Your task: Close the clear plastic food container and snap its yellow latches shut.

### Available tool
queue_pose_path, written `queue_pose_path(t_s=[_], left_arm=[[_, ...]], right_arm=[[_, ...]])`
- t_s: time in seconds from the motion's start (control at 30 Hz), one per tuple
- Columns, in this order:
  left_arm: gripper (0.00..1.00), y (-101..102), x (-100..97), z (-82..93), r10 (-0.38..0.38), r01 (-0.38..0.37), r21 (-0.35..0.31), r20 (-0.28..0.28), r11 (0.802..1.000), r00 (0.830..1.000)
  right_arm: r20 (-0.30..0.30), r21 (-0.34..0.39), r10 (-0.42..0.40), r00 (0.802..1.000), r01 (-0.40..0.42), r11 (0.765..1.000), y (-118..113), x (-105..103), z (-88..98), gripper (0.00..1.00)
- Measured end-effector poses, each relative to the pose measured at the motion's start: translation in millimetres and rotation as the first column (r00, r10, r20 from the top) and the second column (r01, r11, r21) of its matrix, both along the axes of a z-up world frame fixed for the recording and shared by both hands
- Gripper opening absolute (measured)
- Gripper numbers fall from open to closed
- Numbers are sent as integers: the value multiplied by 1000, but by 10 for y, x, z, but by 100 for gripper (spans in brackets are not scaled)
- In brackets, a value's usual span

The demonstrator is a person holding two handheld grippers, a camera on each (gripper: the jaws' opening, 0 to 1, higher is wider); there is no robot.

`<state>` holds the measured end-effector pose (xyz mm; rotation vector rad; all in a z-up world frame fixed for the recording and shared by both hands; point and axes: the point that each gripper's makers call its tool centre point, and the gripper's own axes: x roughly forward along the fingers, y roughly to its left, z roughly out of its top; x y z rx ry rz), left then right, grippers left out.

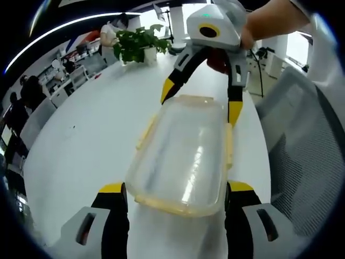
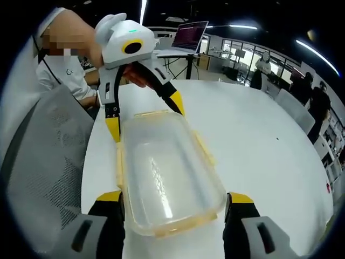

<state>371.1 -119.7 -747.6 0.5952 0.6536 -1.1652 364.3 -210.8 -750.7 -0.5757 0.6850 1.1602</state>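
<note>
Centrally, in the left gripper view, the container lies on the white table with its clear lid on and its yellow latches along the rims. My left gripper has its jaws spread wide, one at each side of the container's near end; I cannot tell whether the tips touch the plastic. At the far end the right gripper comes in from above, held by a hand, its yellow-tipped jaws also spread across the container's width. A plant stands farther along the table, and a mesh chair is beside the table.

Next, in the right gripper view, the same container lies lengthwise ahead on the table. My right gripper straddles the near end with jaws wide apart, gripping nothing that I can confirm. The left gripper straddles the far end likewise. A chair stands beside the table, and a laptop sits at the table's far end.
</note>
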Motion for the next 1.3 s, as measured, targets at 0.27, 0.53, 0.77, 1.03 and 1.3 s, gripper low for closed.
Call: queue_pose_path(t_s=[0.27,0.53,0.77,1.03,1.3], left_arm=[[71,158,-1,-1,0,0,0,1,1000,1000],[71,335,-21,1,4,-4,-9,3,1000,1000],[71,428,8,-4,-7,7,-1,3,1000,1000],[71,444,58,-5,-13,13,-5,4,1000,1000],[71,454,195,-4,-15,15,3,4,1000,1000]], right_arm=[[6,5,4,1000,-4,1000,183,-6,1,75],[7,1,10,1000,-10,1000,350,-12,-3,75],[11,5,2,1000,-2,1000,443,3,-5,75],[11,6,-1,1000,0,1000,460,51,-6,75],[9,-1,0,1000,0,1000,469,189,-9,75]])
